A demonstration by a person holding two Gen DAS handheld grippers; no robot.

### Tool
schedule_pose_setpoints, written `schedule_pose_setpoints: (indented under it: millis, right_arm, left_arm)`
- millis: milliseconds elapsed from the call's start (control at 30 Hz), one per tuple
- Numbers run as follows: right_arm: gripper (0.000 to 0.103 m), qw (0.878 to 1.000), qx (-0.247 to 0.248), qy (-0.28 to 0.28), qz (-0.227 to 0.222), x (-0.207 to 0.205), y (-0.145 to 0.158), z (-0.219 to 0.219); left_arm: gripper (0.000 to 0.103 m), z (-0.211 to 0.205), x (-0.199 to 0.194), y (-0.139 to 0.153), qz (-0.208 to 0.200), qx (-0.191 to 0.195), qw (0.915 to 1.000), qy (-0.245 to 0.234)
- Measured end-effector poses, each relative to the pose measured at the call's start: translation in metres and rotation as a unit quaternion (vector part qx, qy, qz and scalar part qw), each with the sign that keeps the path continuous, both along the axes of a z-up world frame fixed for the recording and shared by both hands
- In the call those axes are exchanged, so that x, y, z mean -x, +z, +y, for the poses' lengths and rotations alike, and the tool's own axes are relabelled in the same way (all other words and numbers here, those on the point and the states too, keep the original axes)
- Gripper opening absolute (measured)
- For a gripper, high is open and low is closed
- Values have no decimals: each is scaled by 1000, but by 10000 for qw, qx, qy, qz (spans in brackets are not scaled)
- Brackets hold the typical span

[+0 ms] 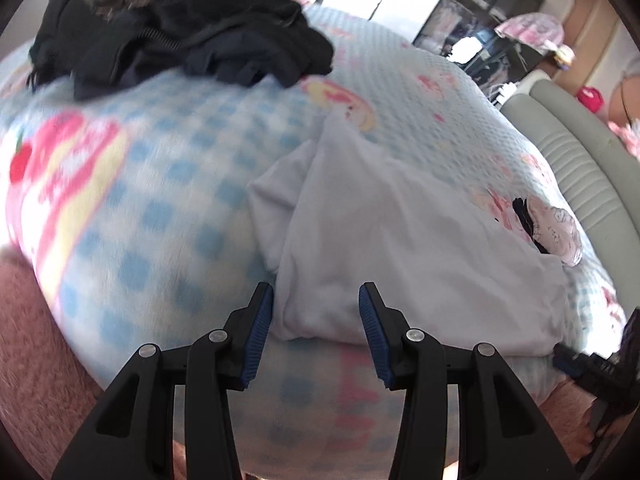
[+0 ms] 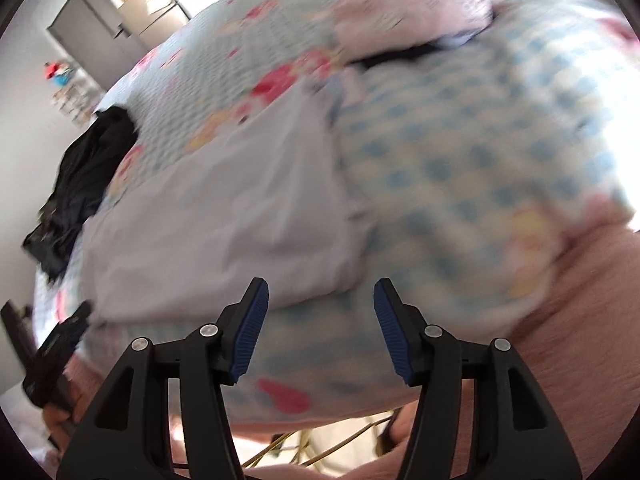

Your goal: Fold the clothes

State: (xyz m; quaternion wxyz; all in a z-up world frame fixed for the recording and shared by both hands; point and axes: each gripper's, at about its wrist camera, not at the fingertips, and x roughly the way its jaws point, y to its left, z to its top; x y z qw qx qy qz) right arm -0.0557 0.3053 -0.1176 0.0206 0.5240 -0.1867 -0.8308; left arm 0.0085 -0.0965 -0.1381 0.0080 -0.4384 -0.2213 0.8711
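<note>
A pale white garment (image 1: 400,240) lies folded on the blue-checked bed blanket (image 1: 160,184). My left gripper (image 1: 316,300) hovers over the garment's near left corner, jaws apart and pads off the cloth. The right wrist view shows the same garment (image 2: 224,224) stretching away to the left. My right gripper (image 2: 320,292) is open above the blanket (image 2: 460,152), just past the garment's near right corner. Each gripper also shows in the other's view: the right one (image 1: 592,364) and the left one (image 2: 56,352), the latter held in a hand.
A heap of dark clothes (image 1: 180,32) sits at the bed's far side, and again the heap (image 2: 80,184). A small pink patterned item (image 1: 552,232) lies beside the white garment. A grey padded headboard (image 1: 580,168) borders the bed. Yellow cables (image 2: 320,452) run below its edge.
</note>
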Motion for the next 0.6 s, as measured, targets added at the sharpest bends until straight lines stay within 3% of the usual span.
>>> schedule_pose_setpoints:
  millis: [133,267,333,433,533,600]
  right_arm:
    - [56,9998,-108,171,-76,6,-8,-14]
    - [56,9979,-637,-58,23,7,-2,-9]
    - [56,9973,-687,-256,28,5,1,2]
    - [58,9993,-197,-332,-14,3,2,16]
    - [70,9995,268,-31,-169,6,-9,9]
    - [75,9994,231,35,-247,12,-16,1]
  left_arm:
    - [46,-6,-3,-6,-87,-79,9999,112]
    - [42,-6,-5,0,-160,549,9979,302]
    - [42,-9,-8,1,-276,345,9987,252]
    - [42,-13,-14,-6,-342,-205,9992,15]
    - [42,-13,-7,-17,-289,-486,9983,-129]
    - [41,-13,0,-19,-242,-556,9979,-240]
